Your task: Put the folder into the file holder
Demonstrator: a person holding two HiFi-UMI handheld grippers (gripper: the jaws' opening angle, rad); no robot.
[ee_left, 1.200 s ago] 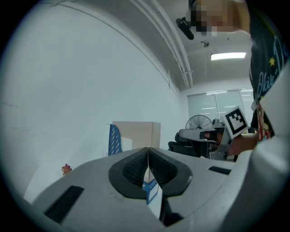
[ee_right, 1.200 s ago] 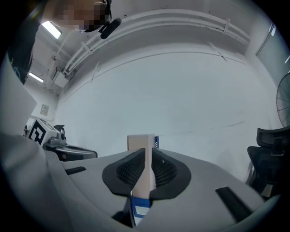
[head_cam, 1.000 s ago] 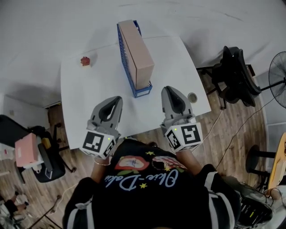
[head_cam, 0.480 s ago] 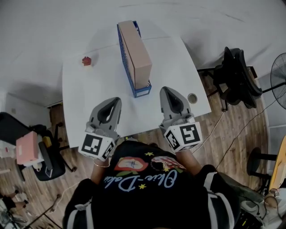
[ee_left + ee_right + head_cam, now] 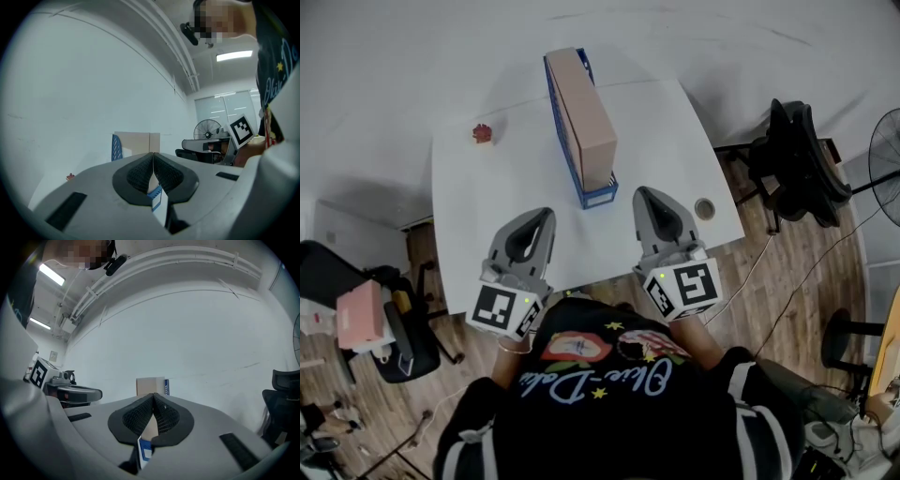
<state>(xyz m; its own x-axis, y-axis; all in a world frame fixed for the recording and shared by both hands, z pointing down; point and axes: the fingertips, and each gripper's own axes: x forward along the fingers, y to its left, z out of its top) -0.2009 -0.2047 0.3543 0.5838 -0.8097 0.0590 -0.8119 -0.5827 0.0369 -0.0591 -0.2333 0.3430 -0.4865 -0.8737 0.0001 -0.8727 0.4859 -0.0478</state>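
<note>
A brown folder (image 5: 586,108) stands upright inside the blue file holder (image 5: 562,141) at the middle of the white table (image 5: 487,206). In the left gripper view the folder (image 5: 136,143) and the holder (image 5: 116,147) show straight ahead, beyond the jaws. My left gripper (image 5: 546,214) hovers at the table's near edge, left of the holder's front end, shut and empty. On the other side, my right gripper (image 5: 641,193) is also shut with nothing in it. The right gripper view shows the folder (image 5: 149,385) above its closed jaws.
A small red object (image 5: 482,133) lies at the table's far left. A roll of tape (image 5: 704,207) sits near the right front corner. Black office chairs (image 5: 792,159) and a fan stand right of the table, and another chair (image 5: 398,337) sits at the lower left.
Both grippers stay at the table's near edge; the right one has edged slightly forward and left. The folder and holder have not moved.
</note>
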